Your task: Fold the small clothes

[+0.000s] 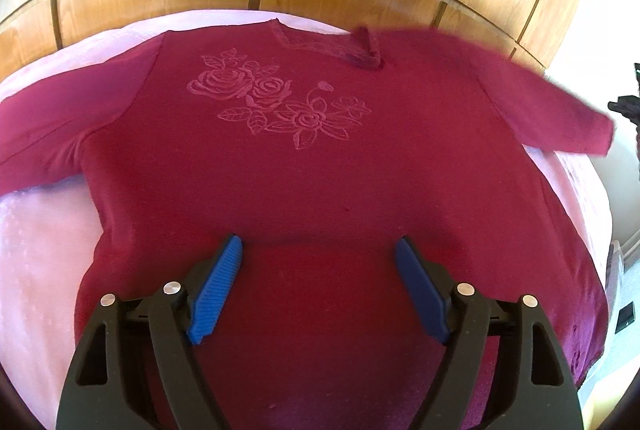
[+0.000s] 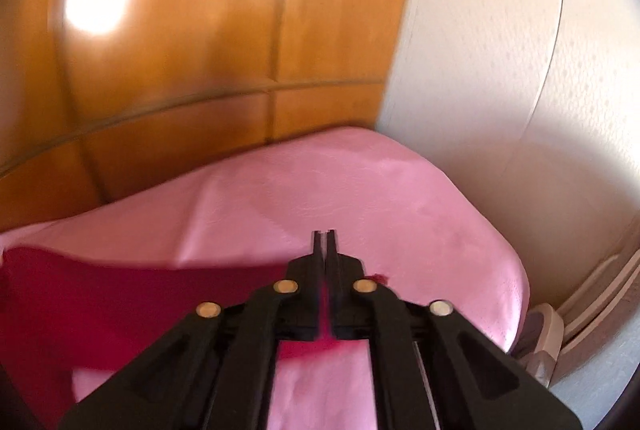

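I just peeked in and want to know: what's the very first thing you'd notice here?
The big dark red top spread flat on the pink cover, with pale roses stitched across its chest. Near its bottom edge the left gripper has its blue jaws wide apart. At the side, the right gripper has its jaws shut on red cloth and the sleeve trails from it.

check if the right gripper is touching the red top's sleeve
Touching. In the right wrist view the right gripper is shut with the red sleeve pinched between its jaws.
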A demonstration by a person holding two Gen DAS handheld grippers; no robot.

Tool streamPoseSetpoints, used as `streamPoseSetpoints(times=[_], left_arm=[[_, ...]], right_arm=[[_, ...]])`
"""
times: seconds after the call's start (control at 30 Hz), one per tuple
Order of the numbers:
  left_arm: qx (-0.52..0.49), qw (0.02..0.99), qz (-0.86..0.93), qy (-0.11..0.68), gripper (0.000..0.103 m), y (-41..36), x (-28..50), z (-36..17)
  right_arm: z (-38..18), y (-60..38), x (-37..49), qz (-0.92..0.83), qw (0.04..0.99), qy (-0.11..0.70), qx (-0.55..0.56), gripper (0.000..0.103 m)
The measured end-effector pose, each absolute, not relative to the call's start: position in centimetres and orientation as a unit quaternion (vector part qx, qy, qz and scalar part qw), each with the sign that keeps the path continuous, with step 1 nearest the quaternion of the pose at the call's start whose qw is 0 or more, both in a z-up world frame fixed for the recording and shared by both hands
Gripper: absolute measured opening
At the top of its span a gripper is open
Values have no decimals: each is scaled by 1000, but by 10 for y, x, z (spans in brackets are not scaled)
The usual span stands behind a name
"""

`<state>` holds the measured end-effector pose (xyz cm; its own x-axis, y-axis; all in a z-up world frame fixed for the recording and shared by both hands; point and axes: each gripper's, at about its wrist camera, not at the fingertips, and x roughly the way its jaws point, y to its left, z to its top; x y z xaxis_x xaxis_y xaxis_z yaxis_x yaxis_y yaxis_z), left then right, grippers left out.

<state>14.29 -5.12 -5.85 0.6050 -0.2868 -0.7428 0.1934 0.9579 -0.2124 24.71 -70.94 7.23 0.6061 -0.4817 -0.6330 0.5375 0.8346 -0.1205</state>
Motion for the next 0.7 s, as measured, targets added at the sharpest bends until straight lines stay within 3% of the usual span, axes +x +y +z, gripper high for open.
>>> streamPoseSetpoints(times=[0.13, 0.2, 0.27, 0.33, 0.5, 0.63, 0.7], left_arm=[[-52, 895, -132, 424, 79, -52, 143, -58], [-51, 895, -132, 423, 79, -53, 143, -57], [-52, 895, -133, 423, 79, -52, 143, -57], [-54, 895, -135, 422, 80, -52, 144, -57], [-52, 894, -136, 423, 81, -53, 145, -57], [-48, 895, -134, 424, 81, -54, 146, -57], [-45, 895, -132, 424, 81, -54, 146, -57]], right_arm=[[40, -740, 285, -323, 866, 376, 59, 0], [27, -747, 278, -311, 868, 373, 104, 7], [14, -744, 262, -264, 878, 361, 168, 40], [-4, -736, 228, -218, 881, 353, 229, 48], [-55, -733, 164, -168, 842, 363, 361, 55], [-82, -741, 170, -167, 826, 352, 407, 55], [-80, -741, 187, -177, 834, 351, 388, 49]])
